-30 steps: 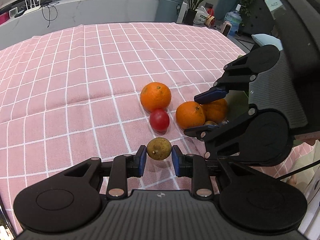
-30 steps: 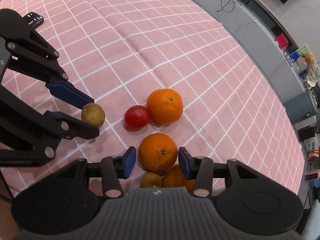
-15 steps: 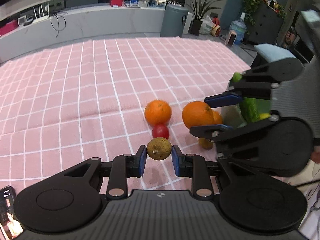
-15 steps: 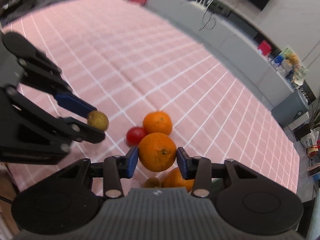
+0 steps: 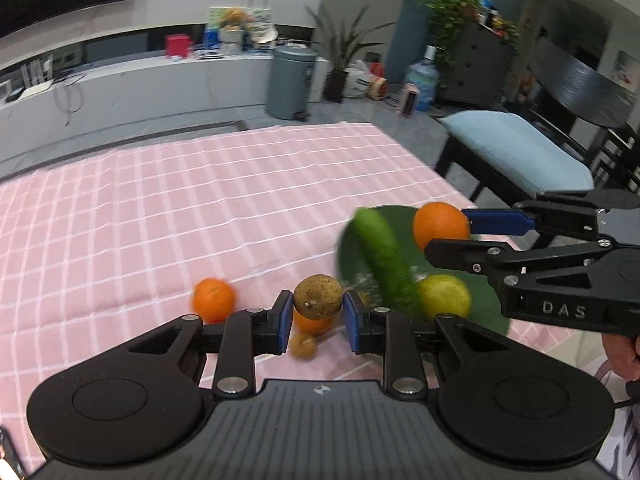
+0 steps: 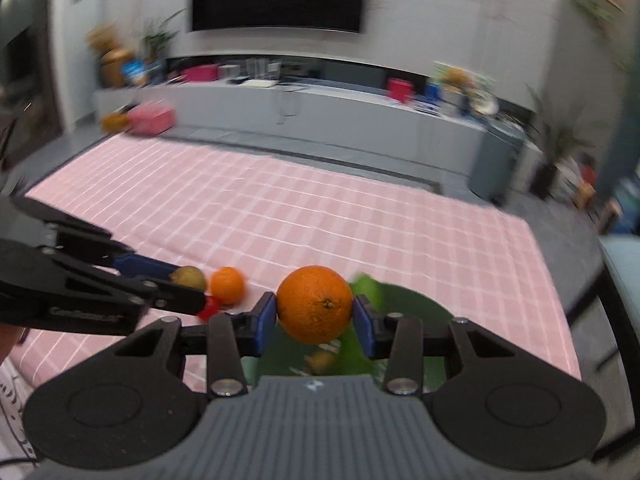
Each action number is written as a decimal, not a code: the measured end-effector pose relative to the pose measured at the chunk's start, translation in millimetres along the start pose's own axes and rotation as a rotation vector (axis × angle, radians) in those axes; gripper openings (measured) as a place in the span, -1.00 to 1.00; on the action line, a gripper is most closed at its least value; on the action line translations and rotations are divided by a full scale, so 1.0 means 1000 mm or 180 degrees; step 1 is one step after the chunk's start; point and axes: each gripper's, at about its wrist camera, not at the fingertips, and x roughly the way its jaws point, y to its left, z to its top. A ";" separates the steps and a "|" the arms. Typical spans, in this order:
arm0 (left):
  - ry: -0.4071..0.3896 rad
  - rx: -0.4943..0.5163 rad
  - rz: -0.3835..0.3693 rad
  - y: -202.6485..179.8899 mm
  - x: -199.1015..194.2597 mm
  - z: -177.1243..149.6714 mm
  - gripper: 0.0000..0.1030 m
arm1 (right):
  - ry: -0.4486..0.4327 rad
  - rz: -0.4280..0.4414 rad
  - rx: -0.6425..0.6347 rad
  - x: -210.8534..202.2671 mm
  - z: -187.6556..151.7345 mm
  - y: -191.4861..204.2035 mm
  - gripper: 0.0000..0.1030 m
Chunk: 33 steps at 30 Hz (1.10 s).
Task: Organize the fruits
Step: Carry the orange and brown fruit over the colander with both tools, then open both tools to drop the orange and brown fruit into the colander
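Note:
My left gripper [image 5: 318, 314] is shut on a small brown fruit [image 5: 318, 297] and holds it above the pink checked cloth [image 5: 200, 208]. My right gripper [image 6: 315, 322] is shut on an orange [image 6: 315, 304], held over a green plate [image 6: 416, 308]. In the left wrist view the plate [image 5: 352, 248] holds a cucumber [image 5: 386, 264] and a yellow-green fruit [image 5: 444, 298], and the right gripper's orange [image 5: 440, 226] hangs above it. On the cloth lie an orange [image 5: 214, 299], another orange [image 5: 312, 325] and a small brown fruit [image 5: 303, 345]. A red fruit [image 6: 210, 309] shows partly behind the left gripper.
A chair with a light blue cushion [image 5: 516, 152] stands past the table's right edge. A grey bin [image 5: 290, 82] and a long counter [image 5: 120, 88] are beyond the far edge. The plate sits near the cloth's right front corner.
Both grippers have lifted with their fruits and tilted up. The right gripper carried its orange to the right, over the green plate. The views now show the room.

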 end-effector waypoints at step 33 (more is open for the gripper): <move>0.0977 0.1174 0.0270 -0.086 0.112 -0.003 -0.41 | 0.0464 -0.0423 0.0539 0.077 -0.044 -0.068 -0.24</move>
